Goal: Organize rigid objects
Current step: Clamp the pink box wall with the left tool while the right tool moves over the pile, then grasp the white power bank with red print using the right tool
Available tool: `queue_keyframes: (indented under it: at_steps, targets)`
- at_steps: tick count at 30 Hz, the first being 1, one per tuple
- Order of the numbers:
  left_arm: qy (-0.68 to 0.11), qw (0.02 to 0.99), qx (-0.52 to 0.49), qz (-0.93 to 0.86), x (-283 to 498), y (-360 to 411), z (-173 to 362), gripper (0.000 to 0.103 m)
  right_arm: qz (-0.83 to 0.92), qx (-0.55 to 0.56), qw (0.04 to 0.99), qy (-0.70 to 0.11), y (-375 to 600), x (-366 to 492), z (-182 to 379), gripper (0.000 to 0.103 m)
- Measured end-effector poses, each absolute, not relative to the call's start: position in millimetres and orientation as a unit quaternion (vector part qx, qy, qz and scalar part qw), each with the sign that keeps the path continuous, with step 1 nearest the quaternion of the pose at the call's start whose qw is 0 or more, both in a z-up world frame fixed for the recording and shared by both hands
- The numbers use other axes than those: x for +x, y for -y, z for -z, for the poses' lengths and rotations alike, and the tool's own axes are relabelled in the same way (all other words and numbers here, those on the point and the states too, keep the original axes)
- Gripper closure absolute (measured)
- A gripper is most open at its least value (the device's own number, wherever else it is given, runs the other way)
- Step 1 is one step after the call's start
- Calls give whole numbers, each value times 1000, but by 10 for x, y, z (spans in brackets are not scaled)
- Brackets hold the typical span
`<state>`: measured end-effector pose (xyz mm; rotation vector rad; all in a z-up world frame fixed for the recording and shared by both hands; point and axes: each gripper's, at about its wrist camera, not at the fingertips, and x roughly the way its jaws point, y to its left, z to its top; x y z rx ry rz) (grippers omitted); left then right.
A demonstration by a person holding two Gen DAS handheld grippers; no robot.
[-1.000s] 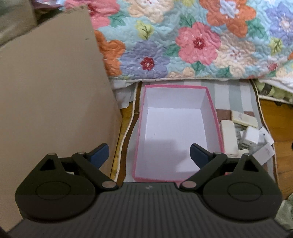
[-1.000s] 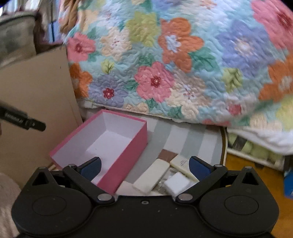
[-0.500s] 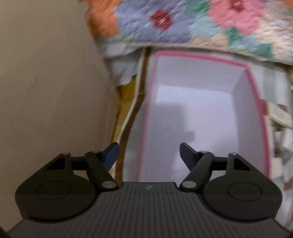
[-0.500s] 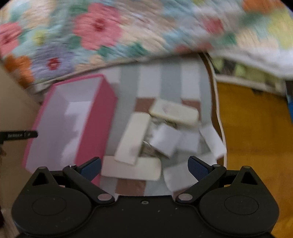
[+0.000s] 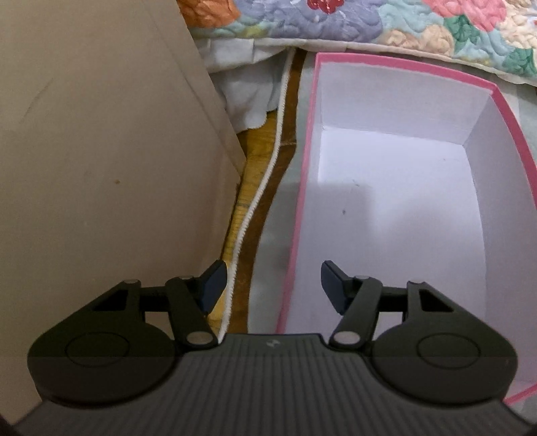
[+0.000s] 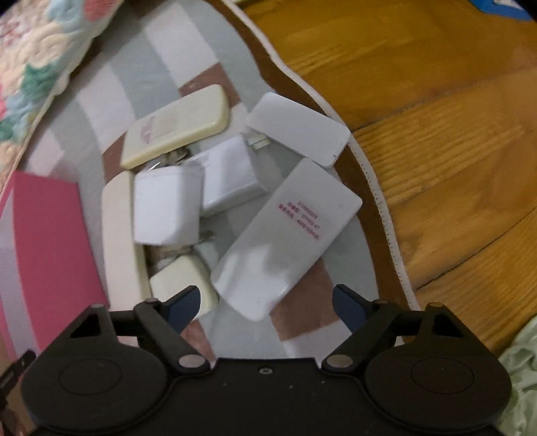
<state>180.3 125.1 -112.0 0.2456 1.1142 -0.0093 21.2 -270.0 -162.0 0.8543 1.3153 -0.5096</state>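
An empty pink box (image 5: 303, 187) with a white inside stands on the striped mat. My left gripper (image 5: 272, 285) points down over the box's left wall. That wall runs between the closing jaws, and neither pad touches it. To the right of the pink box (image 6: 43, 251) lies a heap of white and cream rigid pieces. It includes a flat white pack with pink print (image 6: 285, 241), two white chargers (image 6: 166, 204), a cream case (image 6: 178, 127) and a cream bar (image 6: 122, 241). My right gripper (image 6: 266, 305) hangs over the heap, jaws closing. The printed pack's near end lies between them, untouched.
A tall cardboard panel (image 5: 100, 167) stands close on the left of the box. A floral quilt (image 5: 369, 20) hangs behind it. The mat's white piped edge (image 6: 379, 201) borders bare wooden floor (image 6: 436, 134) on the right. Green cloth (image 6: 523, 385) shows at the lower right.
Both grippers have dropped lower. The left one closed in on the box's left wall and its jaws narrowed. The right one rolled, swung down over the heap and narrowed slightly.
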Motion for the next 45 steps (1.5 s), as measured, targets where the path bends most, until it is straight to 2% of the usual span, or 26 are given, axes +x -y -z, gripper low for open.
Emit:
queue_keyframes:
  at_steps: [3, 6, 8, 10, 12, 15, 18, 23, 29, 36, 45]
  targets:
    - [-525, 842, 125, -2, 1822, -1255, 1157, 49, 240, 386, 680, -576, 2672, 259, 1669, 14]
    - [-532, 840, 111, 0, 1854, -1290, 1206, 60, 256, 379, 681, -572, 2643, 340, 1710, 15]
    - [-537, 839, 90, 10, 1876, -1303, 1224, 76, 274, 350, 693, -568, 2602, 411, 1714, 16]
    - [-537, 840, 77, 15, 1889, -1293, 1245, 82, 290, 316, 705, -565, 2593, 484, 1735, 17]
    - [-535, 841, 77, 16, 1903, -1270, 1286, 82, 294, 294, 710, -568, 2561, 552, 1757, 16]
    - [-543, 837, 65, 14, 1921, -1295, 1354, 82, 274, 241, 728, -581, 2412, 611, 1732, 21]
    - [-535, 844, 31, 18, 1926, -1355, 1410, 94, 243, 220, 739, -588, 2360, 572, 1694, 27]
    - [-538, 843, 10, 13, 1968, -1377, 1444, 95, 215, 193, 745, -601, 2384, 579, 1686, 28]
    - [-533, 846, -9, 10, 1980, -1395, 1429, 95, 201, 173, 740, -618, 2424, 642, 1763, 22]
    - [-529, 848, -26, 31, 2045, -1367, 1397, 96, 188, 156, 750, -615, 2471, 507, 1765, 34]
    - [-526, 849, -38, 37, 2019, -1419, 1418, 96, 166, 143, 749, -626, 2456, 545, 1773, 39]
